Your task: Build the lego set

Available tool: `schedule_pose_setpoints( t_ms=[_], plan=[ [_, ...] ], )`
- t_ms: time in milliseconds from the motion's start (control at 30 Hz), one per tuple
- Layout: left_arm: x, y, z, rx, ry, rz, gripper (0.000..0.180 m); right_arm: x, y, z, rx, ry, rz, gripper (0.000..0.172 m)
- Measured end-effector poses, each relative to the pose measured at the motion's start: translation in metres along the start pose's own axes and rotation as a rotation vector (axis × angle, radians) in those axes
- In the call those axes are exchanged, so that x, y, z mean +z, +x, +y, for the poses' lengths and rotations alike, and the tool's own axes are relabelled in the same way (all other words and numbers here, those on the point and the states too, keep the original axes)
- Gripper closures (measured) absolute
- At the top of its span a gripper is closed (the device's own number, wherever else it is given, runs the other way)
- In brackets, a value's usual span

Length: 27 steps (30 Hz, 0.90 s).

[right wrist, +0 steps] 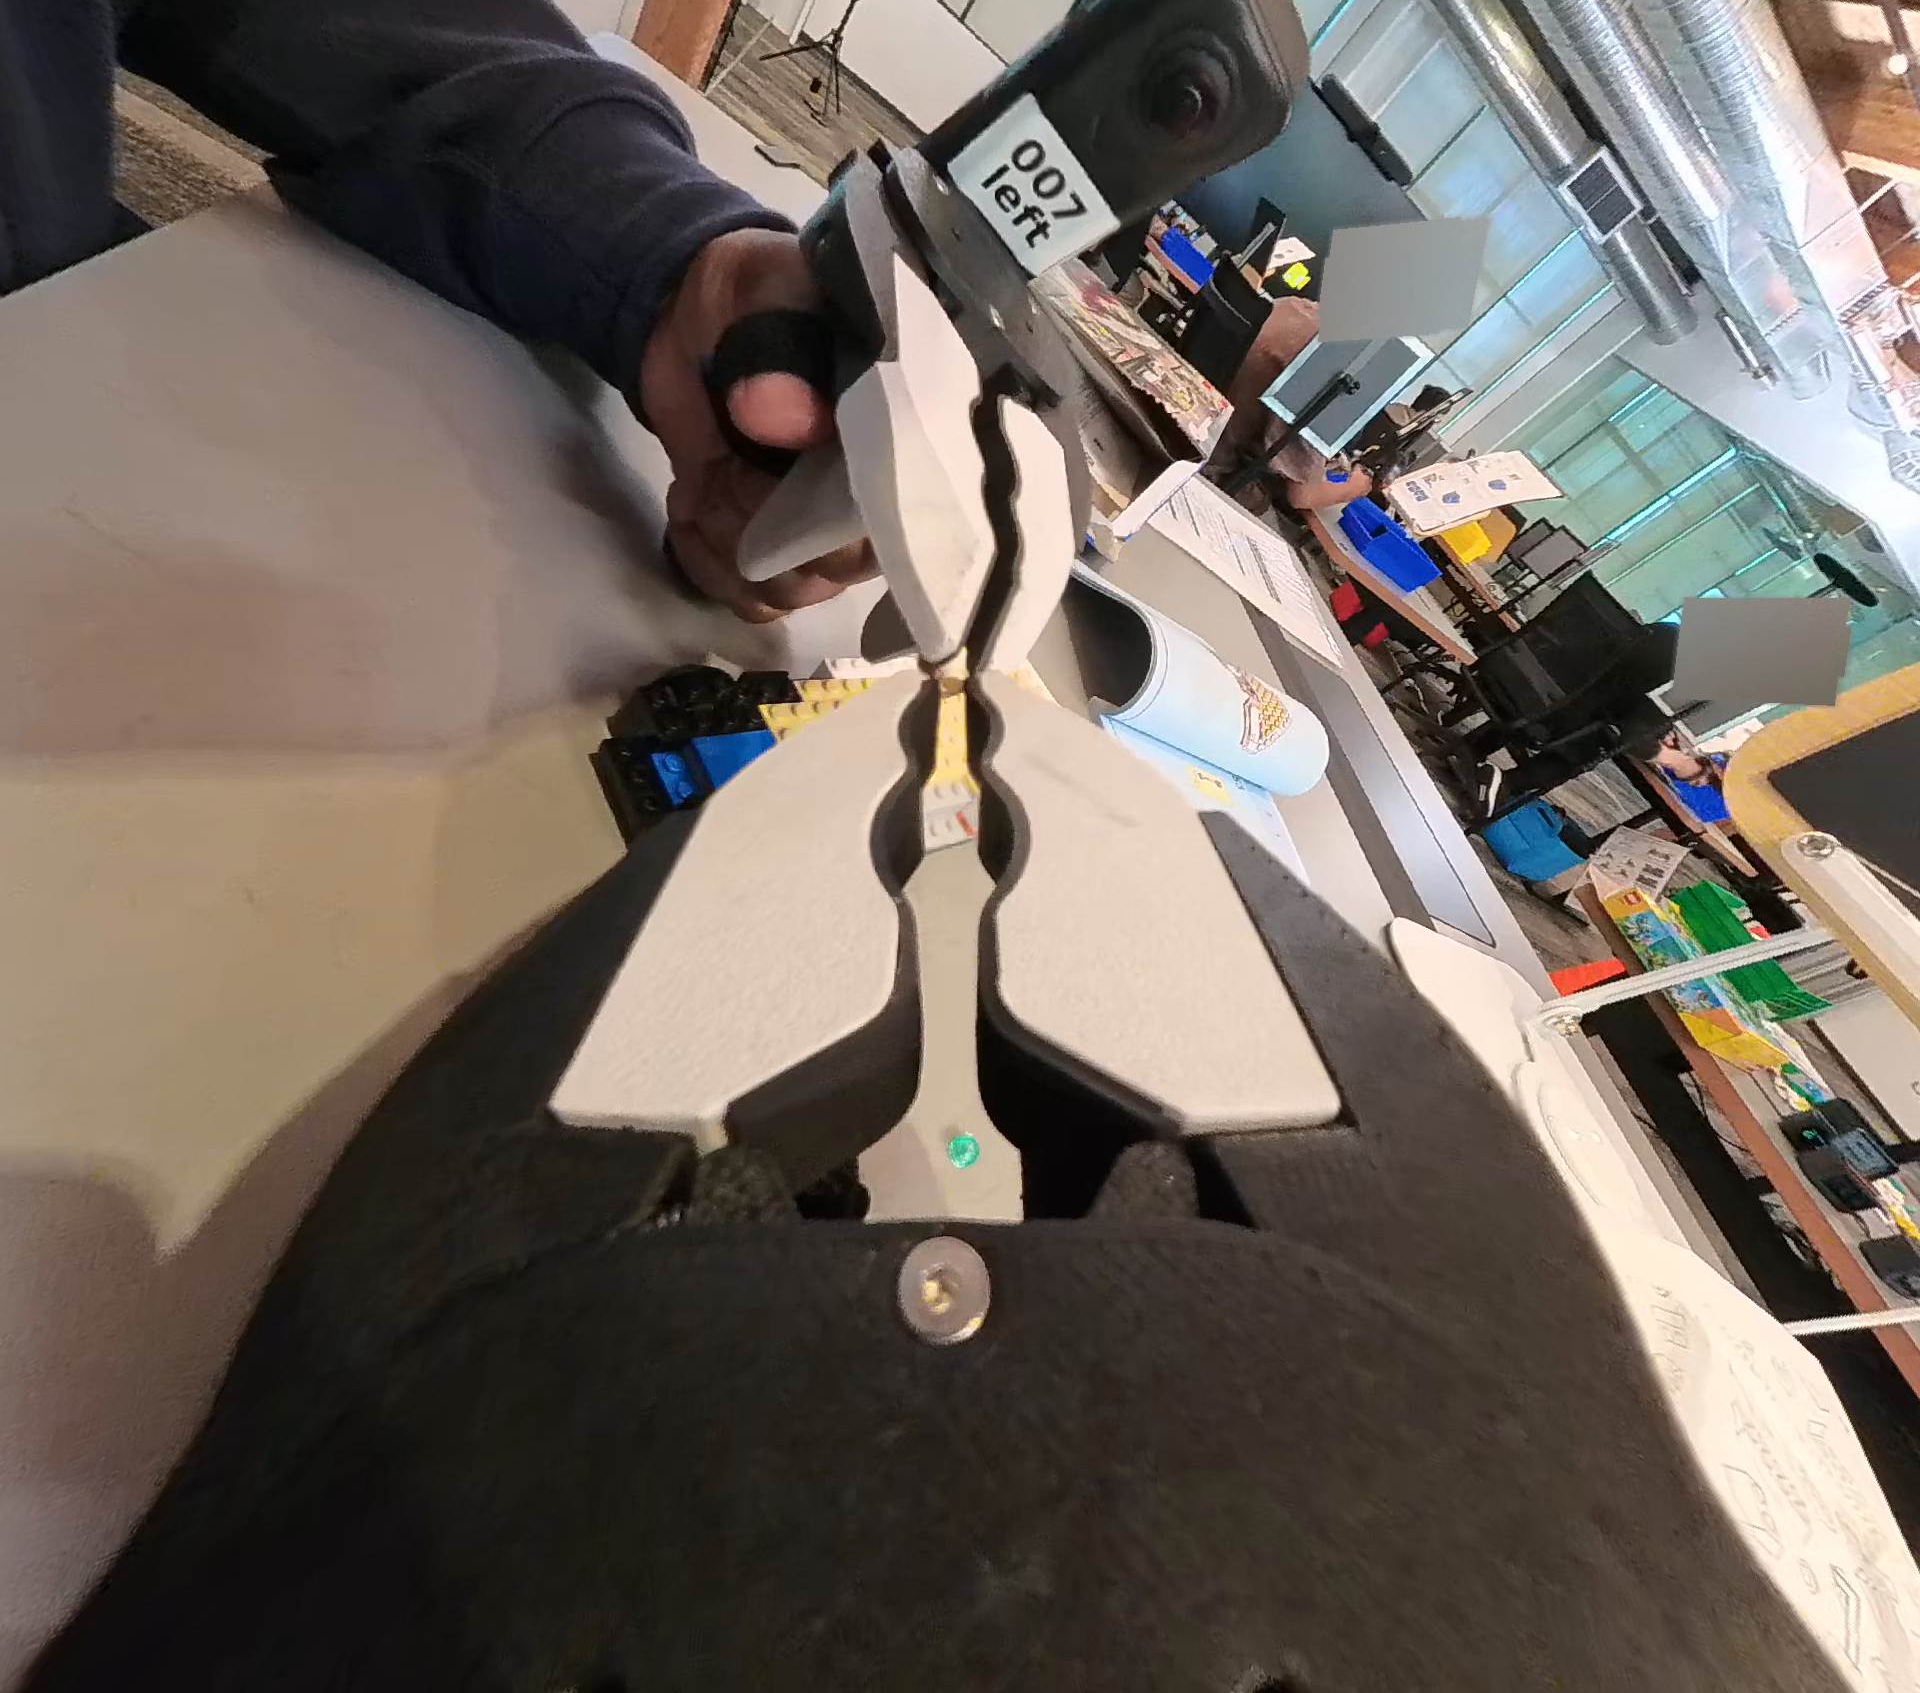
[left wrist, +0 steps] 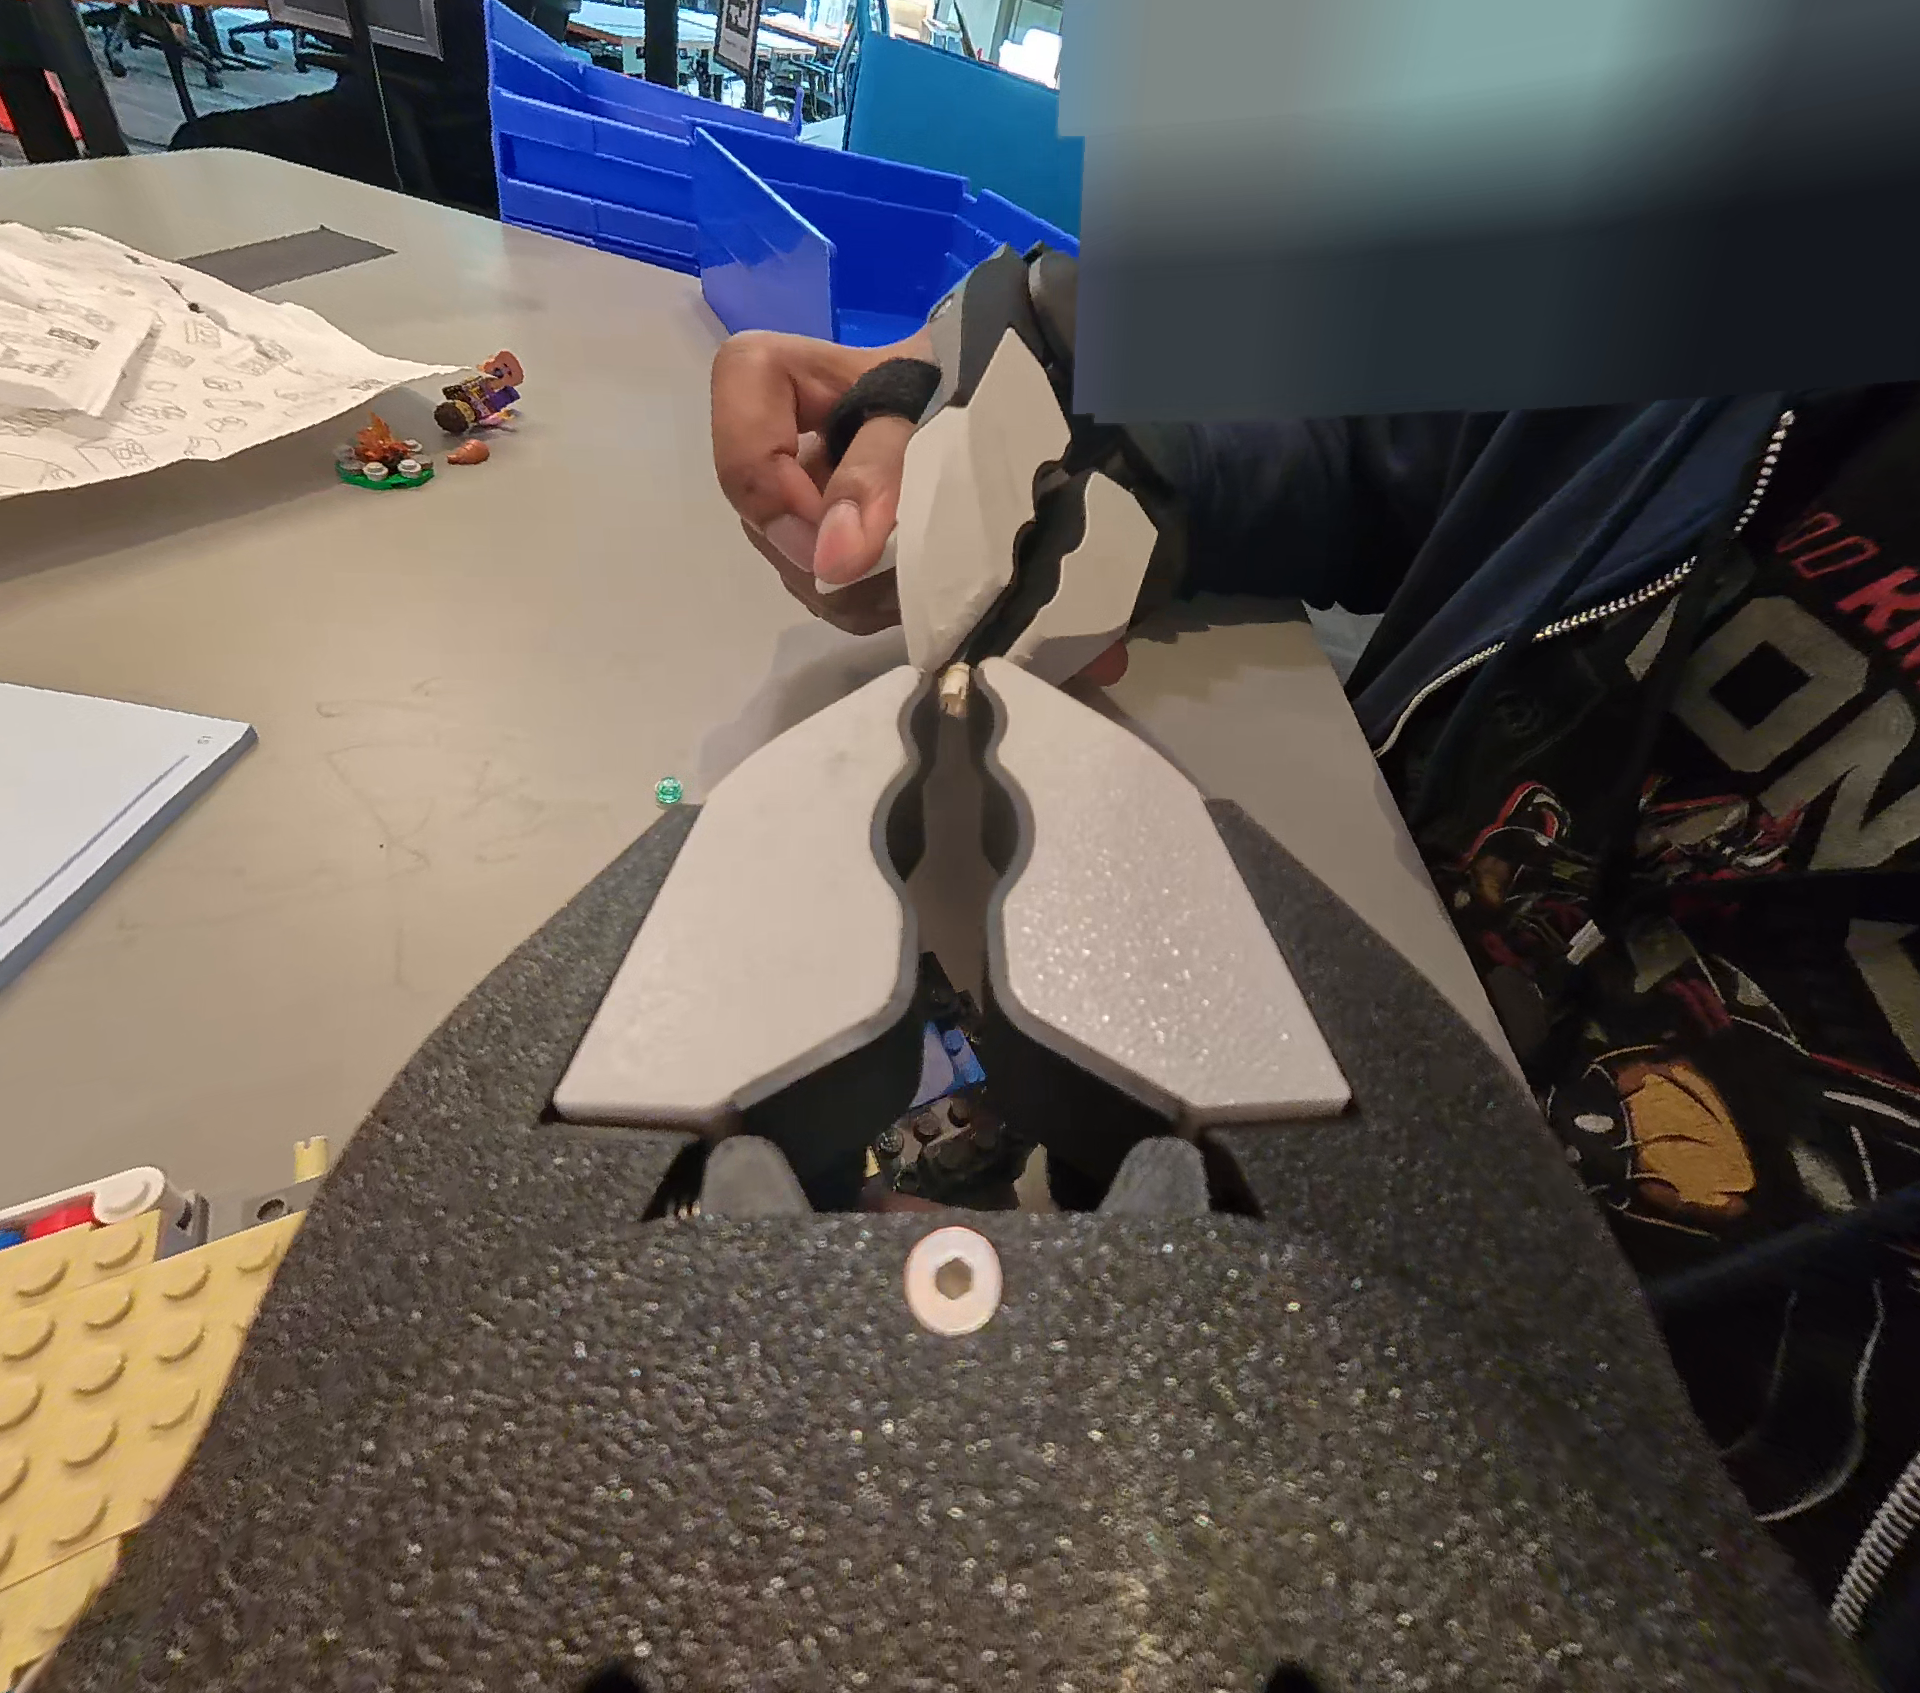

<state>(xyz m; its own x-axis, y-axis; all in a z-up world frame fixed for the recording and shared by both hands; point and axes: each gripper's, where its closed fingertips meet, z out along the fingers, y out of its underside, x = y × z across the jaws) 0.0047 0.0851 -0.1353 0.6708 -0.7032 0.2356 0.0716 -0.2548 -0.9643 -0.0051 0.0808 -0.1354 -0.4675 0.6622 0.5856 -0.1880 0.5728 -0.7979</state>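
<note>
Jaws of both grippers nearly together, tip to tip on 1 tiny tan peg (left wrist: 954, 691). Left wrist view: left gripper (left wrist: 951, 679) pinches it above the grey table (left wrist: 499, 656); 1 green stud (left wrist: 668, 790) nearby. Right wrist view: right gripper (right wrist: 948, 675) clamps the same peg, over 1 brick build (right wrist: 707, 739).
</note>
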Motion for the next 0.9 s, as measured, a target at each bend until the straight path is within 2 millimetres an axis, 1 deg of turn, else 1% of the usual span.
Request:
schedule_pose_setpoints(
  t_ms=[300, 467, 567, 633, 767, 833, 900],
  plan=[
    [0.0, -0.002, -0.001, -0.054, 0.014, 0.007, 0.176, 0.002, 0.003, 0.001, -0.026, -0.004, 0.035, 0.167],
    [0.0, -0.002, -0.001, -0.057, 0.015, 0.008, 0.176, 0.002, 0.003, 0.001, -0.032, -0.009, 0.04, 0.167],
    [-0.001, -0.005, -0.003, -0.032, 0.02, -0.019, 0.176, -0.003, 0.003, 0.008, -0.042, -0.047, 0.014, 0.165],
    [-0.003, -0.007, -0.004, -0.025, 0.019, -0.033, 0.176, -0.01, 0.006, 0.021, -0.035, -0.108, -0.005, 0.164],
    [-0.005, -0.011, -0.003, -0.018, 0.004, -0.059, 0.176, -0.024, 0.019, 0.073, 0.1, -0.348, -0.036, 0.16],
    [-0.005, -0.012, -0.001, -0.016, -0.009, -0.068, 0.176, -0.03, 0.02, 0.092, 0.182, -0.431, -0.059, 0.16],
    [-0.004, -0.013, 0.002, -0.007, -0.029, -0.08, 0.176, -0.031, 0.015, 0.105, 0.27, -0.488, -0.1, 0.161]
  ],
)
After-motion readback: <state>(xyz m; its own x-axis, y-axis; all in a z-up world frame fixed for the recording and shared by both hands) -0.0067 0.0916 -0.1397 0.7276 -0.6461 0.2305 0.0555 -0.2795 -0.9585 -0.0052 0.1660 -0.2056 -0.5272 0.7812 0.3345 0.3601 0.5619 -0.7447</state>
